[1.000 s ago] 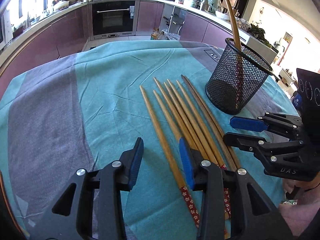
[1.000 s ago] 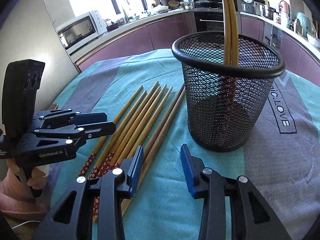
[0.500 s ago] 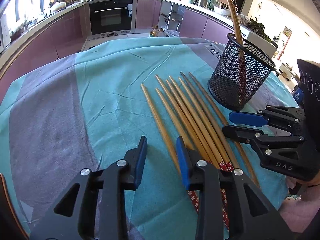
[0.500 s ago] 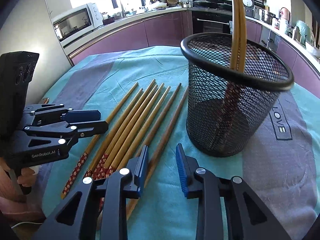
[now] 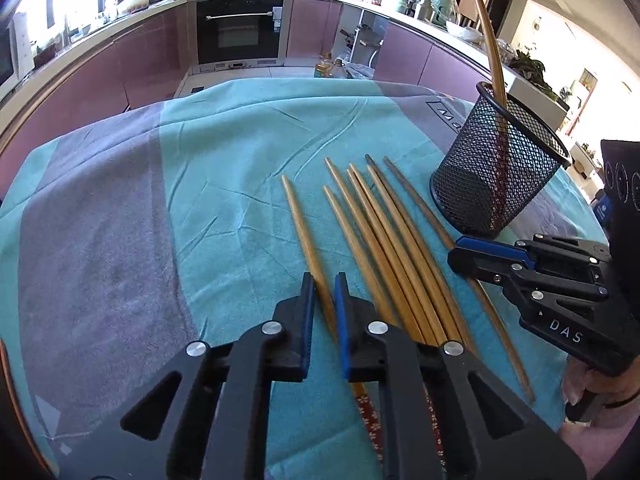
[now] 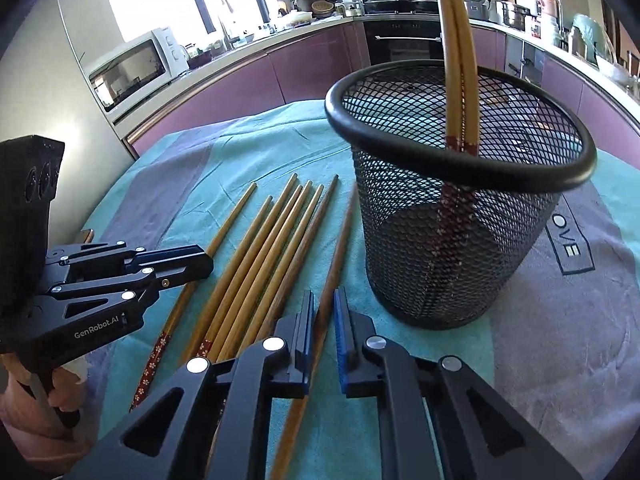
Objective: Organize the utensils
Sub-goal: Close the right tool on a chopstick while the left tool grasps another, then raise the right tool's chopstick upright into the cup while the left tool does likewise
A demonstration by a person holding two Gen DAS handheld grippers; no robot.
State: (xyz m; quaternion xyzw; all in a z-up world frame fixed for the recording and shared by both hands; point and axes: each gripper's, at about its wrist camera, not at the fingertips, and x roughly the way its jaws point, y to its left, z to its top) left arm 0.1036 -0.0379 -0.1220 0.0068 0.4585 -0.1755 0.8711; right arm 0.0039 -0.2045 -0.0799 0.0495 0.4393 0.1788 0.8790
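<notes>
Two chopsticks (image 6: 460,92) already stand in the mesh holder (image 6: 460,240), which sits on the cloth-covered desk (image 5: 200,200) at about two o'clock from the left hand-held gripper (image 5: 322,294). Seven more lie side by side on the cloth, so most of the sorting looks to be left. The left hand-held gripper has its jaws narrowed around the leftmost chopstick (image 5: 298,216), at the nine o'clock edge of the row; whether the pads actually press it I cannot tell. The right hand-held gripper (image 6: 322,310) is likewise nearly closed about the dark chopstick (image 6: 340,240) at the three o'clock edge, just beside the holder. Both sticks appear to rest on the cloth, not yet lifted.
</notes>
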